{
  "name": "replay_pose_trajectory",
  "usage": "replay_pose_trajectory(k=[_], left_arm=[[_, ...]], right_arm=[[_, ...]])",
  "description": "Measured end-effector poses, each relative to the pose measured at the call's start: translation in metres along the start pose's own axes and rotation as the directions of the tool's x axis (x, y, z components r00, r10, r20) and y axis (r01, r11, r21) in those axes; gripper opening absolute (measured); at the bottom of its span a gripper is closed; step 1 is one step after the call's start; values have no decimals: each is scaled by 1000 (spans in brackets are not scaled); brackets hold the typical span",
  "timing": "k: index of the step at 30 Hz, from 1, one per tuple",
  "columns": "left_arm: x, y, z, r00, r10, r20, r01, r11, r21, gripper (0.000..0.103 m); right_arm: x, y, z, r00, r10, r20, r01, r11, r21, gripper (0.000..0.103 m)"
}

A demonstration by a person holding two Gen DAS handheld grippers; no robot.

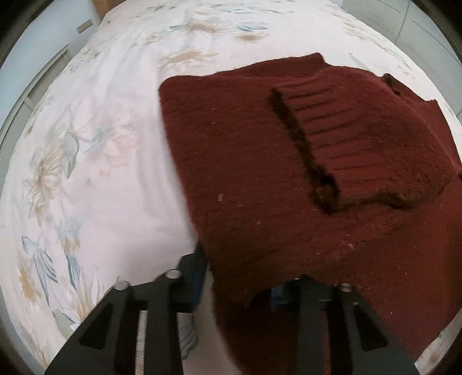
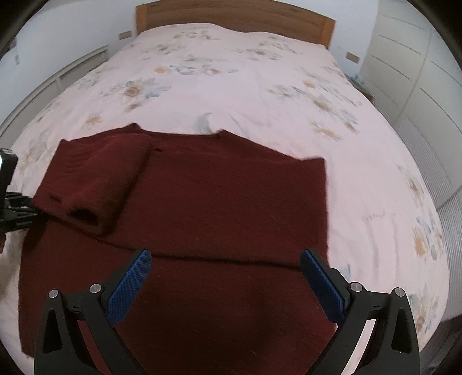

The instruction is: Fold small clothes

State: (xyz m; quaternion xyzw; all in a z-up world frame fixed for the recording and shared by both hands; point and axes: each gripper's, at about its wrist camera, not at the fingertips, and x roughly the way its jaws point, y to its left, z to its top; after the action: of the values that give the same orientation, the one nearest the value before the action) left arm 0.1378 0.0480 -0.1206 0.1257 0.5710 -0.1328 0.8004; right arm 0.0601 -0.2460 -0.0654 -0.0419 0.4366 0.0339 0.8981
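A dark red knitted sweater lies on the bed, with one ribbed sleeve folded across its body. In the left wrist view the sweater fills the right half and its near edge drapes over my left gripper. The jaws stand apart with the sweater's edge between them, and the fingertips are hidden under the knit. My right gripper is open and empty, with its blue pads wide apart just above the sweater's near part. The left gripper body shows at the sweater's left edge.
The bed has a pale pink floral cover and a wooden headboard. White wardrobe doors stand to the right. A white shelf unit runs along the bed's left side.
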Motion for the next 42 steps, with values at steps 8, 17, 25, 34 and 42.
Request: replay_pose_trajectory(k=[8,17,25,34,42], left_arm=[[-5,3,3,999,-41,-3,41,999,-19,13],[-1,3,7,999,-53,-5,53,998,-36,13],[-5,18,-4,998,-60,-7,60,997,-38,13],[-4,17,-5,998,-68,-9,67,997,-43,14],[-10,21,-8,997,-75,-11,74,996,-57,14]], right_arm=[[4,84,44,997,80,10,-77,976,-202,103],[47,179,67,984,161,-81,-180,905,-385,102],[91,218,65,975,144,-171,-209,860,-465,81],[107,224,69,971,144,-192,-221,846,-484,11],[59,130,89,976,212,-55,-219,941,-257,10]])
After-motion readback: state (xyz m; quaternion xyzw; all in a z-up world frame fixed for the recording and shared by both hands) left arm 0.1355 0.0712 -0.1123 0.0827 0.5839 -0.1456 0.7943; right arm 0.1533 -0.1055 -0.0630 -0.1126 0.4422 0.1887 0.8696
